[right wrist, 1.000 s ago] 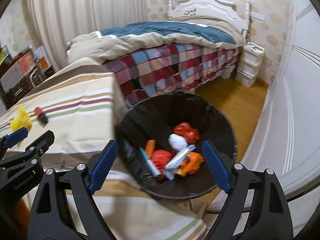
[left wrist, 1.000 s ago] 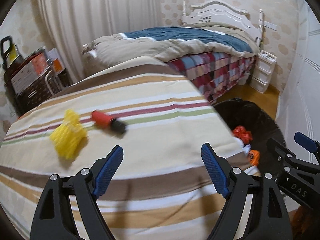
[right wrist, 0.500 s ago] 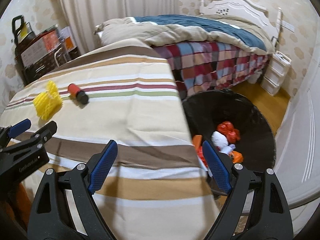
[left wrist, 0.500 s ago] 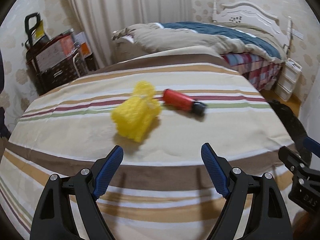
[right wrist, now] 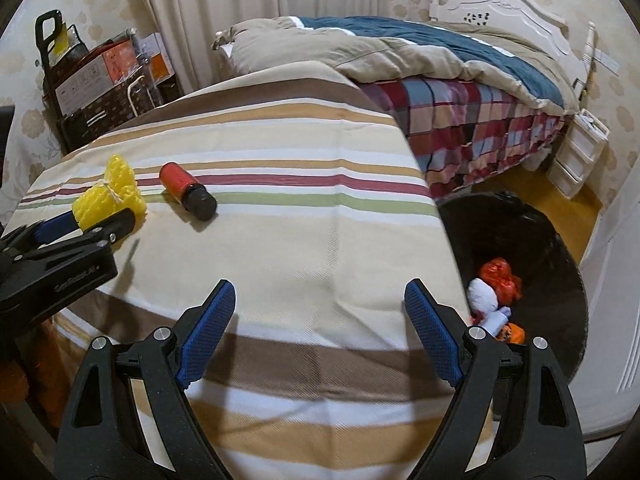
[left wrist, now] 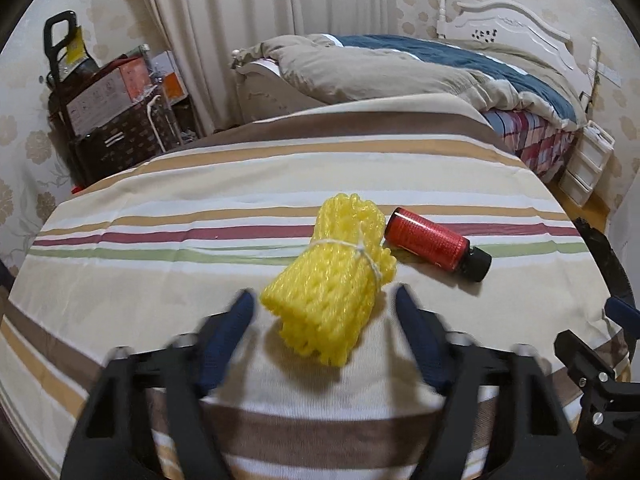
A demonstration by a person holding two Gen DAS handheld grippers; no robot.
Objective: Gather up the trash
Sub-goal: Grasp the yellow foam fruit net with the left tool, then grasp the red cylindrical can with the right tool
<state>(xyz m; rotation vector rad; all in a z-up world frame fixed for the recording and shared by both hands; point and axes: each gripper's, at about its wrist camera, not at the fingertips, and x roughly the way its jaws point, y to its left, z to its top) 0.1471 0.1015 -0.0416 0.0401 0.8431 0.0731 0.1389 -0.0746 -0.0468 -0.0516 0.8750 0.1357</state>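
Note:
A yellow foam net bundle [left wrist: 334, 270] tied with white string lies on the striped tablecloth [left wrist: 200, 292]. My left gripper [left wrist: 324, 312] is open, its fingers either side of the bundle's near end. It also shows in the right wrist view [right wrist: 108, 200], with the left gripper [right wrist: 86, 224] at it. A red bottle with a black cap [left wrist: 438, 244] lies just right of the bundle, also seen in the right wrist view [right wrist: 188, 191]. My right gripper [right wrist: 320, 308] is open and empty over the table's near right part. A black bin [right wrist: 532, 240] right of the table holds several trash items.
A bed [right wrist: 440, 80] with a checked cover stands behind the table. White drawers [right wrist: 578, 152] stand by the wall at the right. Boxes and a black trolley [left wrist: 100, 116] stand at the back left. The table edge drops off next to the bin.
My left gripper has swung left from the bin side and come up to the yellow bundle, its fingers now flanking it. My right gripper has swung from the bin to over the table.

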